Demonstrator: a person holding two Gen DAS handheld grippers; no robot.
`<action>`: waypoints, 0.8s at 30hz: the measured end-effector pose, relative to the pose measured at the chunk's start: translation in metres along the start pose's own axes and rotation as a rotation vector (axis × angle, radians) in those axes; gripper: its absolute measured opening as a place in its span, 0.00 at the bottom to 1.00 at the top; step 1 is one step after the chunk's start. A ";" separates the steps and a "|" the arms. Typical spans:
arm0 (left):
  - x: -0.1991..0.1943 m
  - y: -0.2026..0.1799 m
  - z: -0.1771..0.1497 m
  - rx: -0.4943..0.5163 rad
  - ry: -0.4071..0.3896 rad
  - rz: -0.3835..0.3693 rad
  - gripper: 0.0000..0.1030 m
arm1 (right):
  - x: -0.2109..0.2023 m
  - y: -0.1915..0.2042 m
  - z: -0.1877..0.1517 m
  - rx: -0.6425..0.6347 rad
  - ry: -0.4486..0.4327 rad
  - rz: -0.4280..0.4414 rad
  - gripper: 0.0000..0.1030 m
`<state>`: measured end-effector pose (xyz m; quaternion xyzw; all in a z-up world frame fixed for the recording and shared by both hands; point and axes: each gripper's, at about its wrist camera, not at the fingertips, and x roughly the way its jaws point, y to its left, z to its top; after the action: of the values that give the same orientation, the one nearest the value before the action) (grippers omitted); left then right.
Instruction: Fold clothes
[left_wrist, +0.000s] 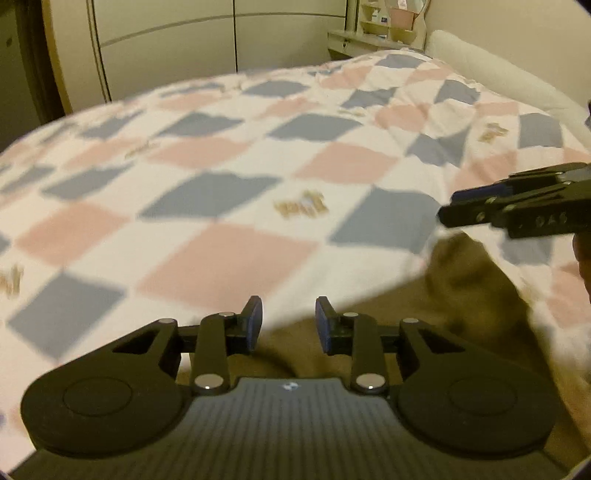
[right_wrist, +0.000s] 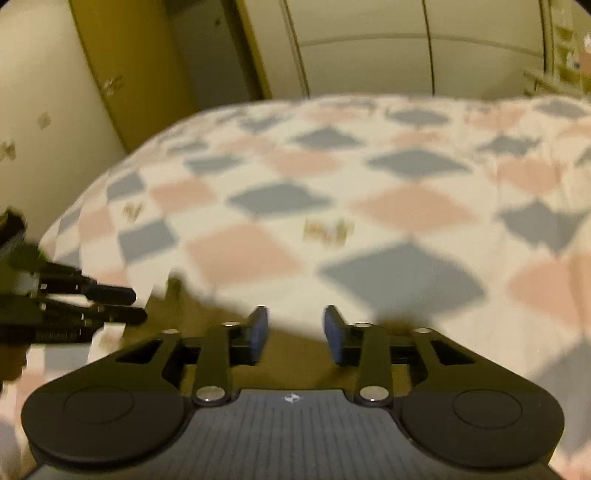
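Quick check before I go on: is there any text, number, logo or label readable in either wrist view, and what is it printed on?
"0A6", or close to it: faint raised characters on the side of the right gripper, blurred, so uncertain.
Gold motifs on the checked bedcover: possibly lettering, too blurred to read.
Small white emblem on the left gripper body: a logo, no letters.
The same emblem on the right gripper's body in its own view: no letters.
Items on the far shelf: too small to read.

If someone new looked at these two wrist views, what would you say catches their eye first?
The checked bedspread in pink, grey-blue and white fills both views across the bed. Next comes the olive-brown garment, lying at the near edge beneath both grippers. The left gripper and right gripper are both open, gripping nothing, and each shows at the edge of the other's view.
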<state>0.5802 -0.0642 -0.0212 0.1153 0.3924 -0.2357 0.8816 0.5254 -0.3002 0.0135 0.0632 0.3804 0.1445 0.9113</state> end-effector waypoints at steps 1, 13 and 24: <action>0.012 0.003 0.005 0.000 0.007 0.004 0.25 | 0.012 -0.003 0.010 -0.009 0.000 -0.006 0.41; 0.067 0.047 -0.077 -0.145 0.110 0.093 0.25 | 0.078 -0.042 -0.074 -0.098 0.170 -0.200 0.39; 0.010 0.057 -0.080 -0.241 0.075 0.223 0.37 | 0.032 -0.071 -0.086 0.037 0.124 -0.239 0.47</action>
<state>0.5635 0.0125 -0.0808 0.0601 0.4351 -0.0829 0.8945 0.5007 -0.3577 -0.0845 0.0249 0.4434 0.0314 0.8954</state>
